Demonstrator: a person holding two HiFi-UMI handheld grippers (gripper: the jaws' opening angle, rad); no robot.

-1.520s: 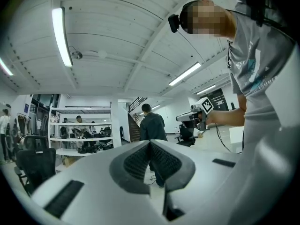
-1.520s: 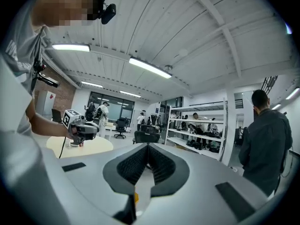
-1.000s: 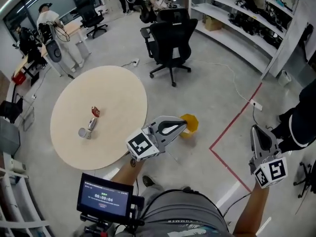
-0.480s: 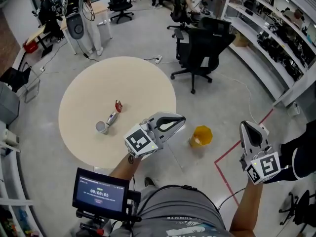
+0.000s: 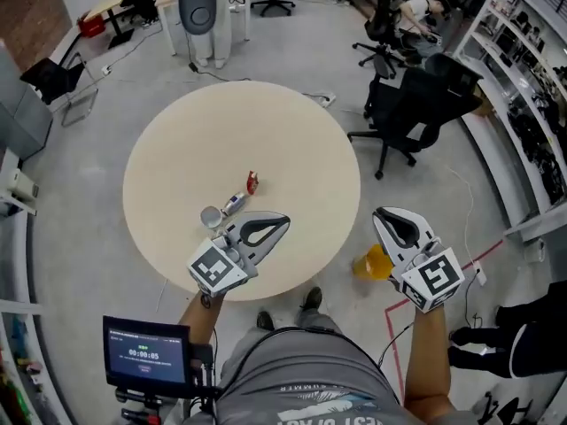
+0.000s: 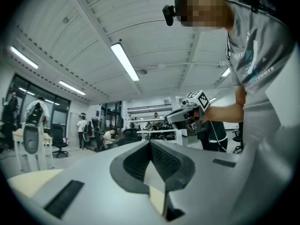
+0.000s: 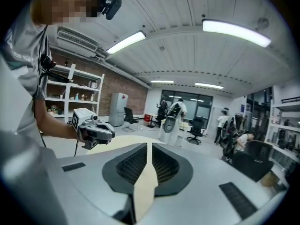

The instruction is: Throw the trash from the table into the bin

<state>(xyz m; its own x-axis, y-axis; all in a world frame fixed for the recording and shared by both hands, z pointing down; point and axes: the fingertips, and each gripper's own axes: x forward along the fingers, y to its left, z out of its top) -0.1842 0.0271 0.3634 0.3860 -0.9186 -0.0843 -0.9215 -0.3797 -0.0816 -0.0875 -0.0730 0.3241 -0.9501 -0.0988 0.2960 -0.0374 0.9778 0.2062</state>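
Pale beige is the round counter [image 5: 177, 140], and on it three bits of trash are seen a little nearer the near edge than the middle: a red wrapper [image 5: 252, 182], a small bottle-like piece [image 5: 234, 203] lying on its side, and a grey cup [image 5: 211, 216] just beside it. A yellow bin [image 5: 372, 264] is set on the floor just off the counter's near right edge, partly covered in the head view by the right gripper [image 5: 388, 220]. The left gripper [image 5: 276, 224] is held over the near edge, close to the cup. Both pairs of jaws are clenched on nothing, as each gripper view shows. Nothing has been picked up, so the task is judged to be at its very start. If the left jaws are brought in without being spread first, the cup or the bottle-like piece could be nudged and rolled off the counter. The wrapper, thin and flat, could be pinched badly and dropped short of the low bin.
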